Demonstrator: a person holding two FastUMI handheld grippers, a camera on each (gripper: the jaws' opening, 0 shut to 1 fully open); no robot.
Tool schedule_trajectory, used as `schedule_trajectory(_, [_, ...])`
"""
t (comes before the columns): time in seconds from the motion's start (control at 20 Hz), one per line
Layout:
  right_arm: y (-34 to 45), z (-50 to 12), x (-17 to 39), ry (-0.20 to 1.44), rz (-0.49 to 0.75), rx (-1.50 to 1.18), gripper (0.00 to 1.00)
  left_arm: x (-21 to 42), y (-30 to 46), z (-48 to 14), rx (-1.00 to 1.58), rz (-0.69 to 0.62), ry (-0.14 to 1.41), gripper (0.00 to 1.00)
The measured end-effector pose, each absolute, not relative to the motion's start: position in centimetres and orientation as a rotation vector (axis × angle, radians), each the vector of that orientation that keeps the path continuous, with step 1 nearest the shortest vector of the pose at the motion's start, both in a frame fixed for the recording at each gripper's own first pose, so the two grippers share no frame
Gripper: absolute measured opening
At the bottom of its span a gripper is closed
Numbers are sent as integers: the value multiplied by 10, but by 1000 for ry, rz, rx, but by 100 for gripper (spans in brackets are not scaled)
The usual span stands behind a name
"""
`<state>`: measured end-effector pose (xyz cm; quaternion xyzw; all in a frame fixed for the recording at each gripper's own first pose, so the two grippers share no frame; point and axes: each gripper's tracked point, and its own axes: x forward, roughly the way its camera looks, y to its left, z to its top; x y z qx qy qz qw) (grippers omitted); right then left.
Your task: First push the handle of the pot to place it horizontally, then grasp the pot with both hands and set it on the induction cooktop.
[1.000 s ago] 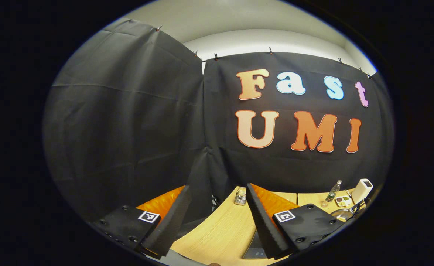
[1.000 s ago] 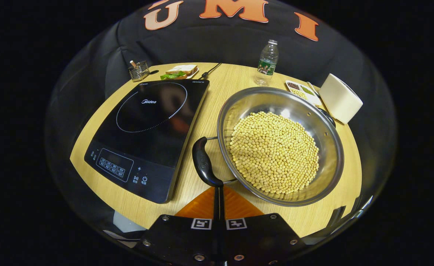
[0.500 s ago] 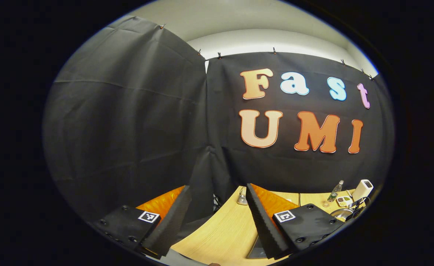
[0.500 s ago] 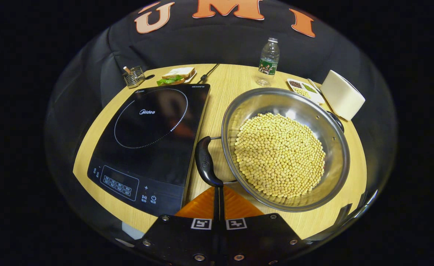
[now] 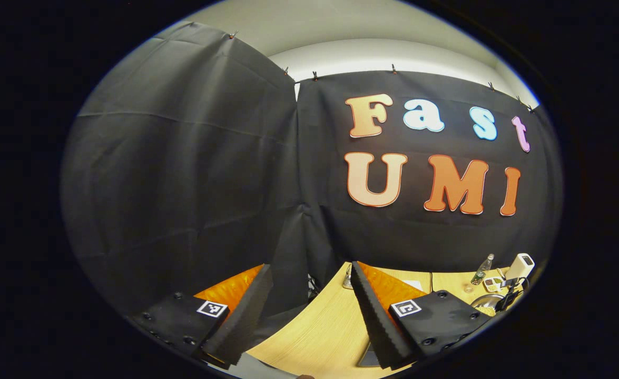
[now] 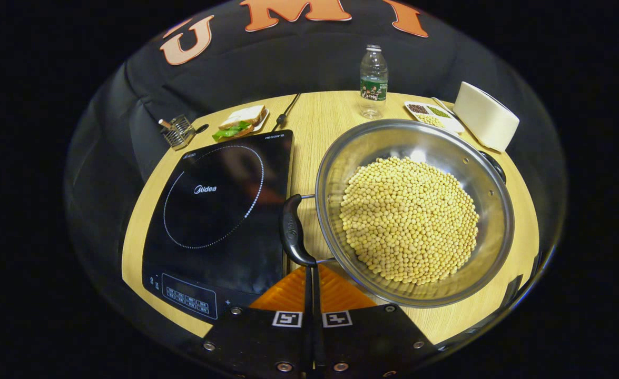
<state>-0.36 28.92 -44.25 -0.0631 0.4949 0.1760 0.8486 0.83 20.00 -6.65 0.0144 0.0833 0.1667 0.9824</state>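
Right gripper view: right gripper [image 6: 310, 273] has its fingers pressed together, nothing between them, tips just at the near end of the handle [image 6: 291, 231] of the pot [image 6: 491, 210]; contact cannot be confirmed. The pot is a wide steel pan full of pale yellow beans [image 6: 408, 218], sitting on the desk [image 6: 325, 113] to the right of the induction cooktop [image 6: 219, 205], not on it. The black handle lies alongside the cooktop's right edge, on the pot's left side. A second small handle [image 6: 493, 164] sits on the pot's far right rim.

Behind, along the desk's far edge: sandwich on a plate [image 6: 239, 122], wire holder [image 6: 176, 131], water bottle [image 6: 373, 79], divided dish of beans [image 6: 431, 113], white box [image 6: 485, 116].

Left gripper view: left gripper [image 5: 309, 295] is held high, pointed at the booth wall, fingers spread apart and empty. Desk corner [image 5: 330, 326] below; bottle [image 5: 483, 268] and white box [image 5: 520, 266] are small at far right.
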Motion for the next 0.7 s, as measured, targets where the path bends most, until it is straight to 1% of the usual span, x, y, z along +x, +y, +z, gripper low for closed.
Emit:
schedule_trajectory(0.2, [293,-442,8,1045,349,-89,0,8,202,-68,26,337,169,97])
schedule_trajectory(0.45, [301,-441,21,1023,354,-87,0,12,195,-74,18,320,186,97])
schedule_trajectory(0.55, [304,-441,24,1021,362,-80,0,15,181,-82,11,298,203,97])
schedule_trajectory(0.7, [301,-432,18,1034,384,-55,0,31,149,-101,-3,230,237,97])
